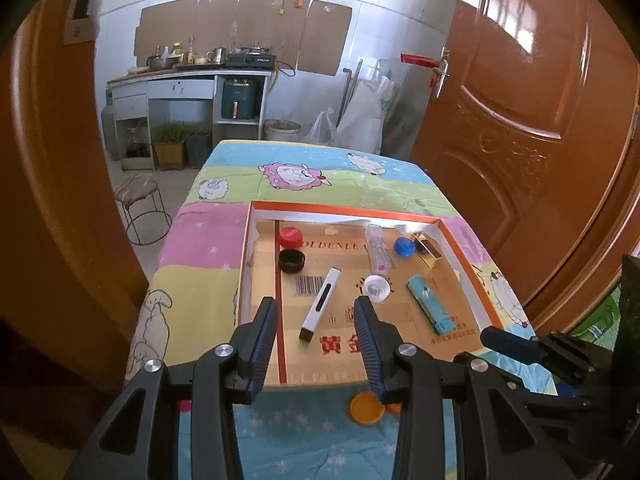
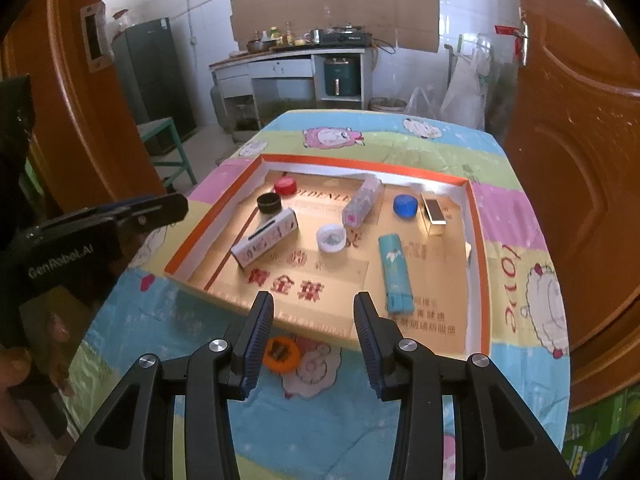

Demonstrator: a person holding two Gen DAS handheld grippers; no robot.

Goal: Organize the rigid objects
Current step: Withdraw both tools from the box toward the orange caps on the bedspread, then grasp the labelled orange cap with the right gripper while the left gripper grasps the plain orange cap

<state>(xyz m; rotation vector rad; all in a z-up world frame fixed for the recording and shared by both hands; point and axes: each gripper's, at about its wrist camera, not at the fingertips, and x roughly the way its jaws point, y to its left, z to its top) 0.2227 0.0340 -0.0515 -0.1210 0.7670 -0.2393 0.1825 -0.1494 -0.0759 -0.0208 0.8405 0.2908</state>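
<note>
Orange-rimmed cardboard tray (image 2: 480, 248) sits on the cloth-covered desk (image 2: 520, 216), holding a red cap (image 2: 285, 186), black cap (image 2: 269, 203), blue cap (image 2: 405, 205), white cap (image 2: 331, 237), teal lighter (image 2: 395, 272) and white box (image 2: 265, 237). An orange cap (image 2: 283, 353) lies outside, just beside the near edge. Left tongs (image 1: 316, 320) and right tongs (image 2: 314, 316) hover apart, empty.

Glossy cardboard tray (image 1: 460, 240), soft cloth cover (image 1: 208, 248), plastic caps (image 1: 291, 237)
</note>
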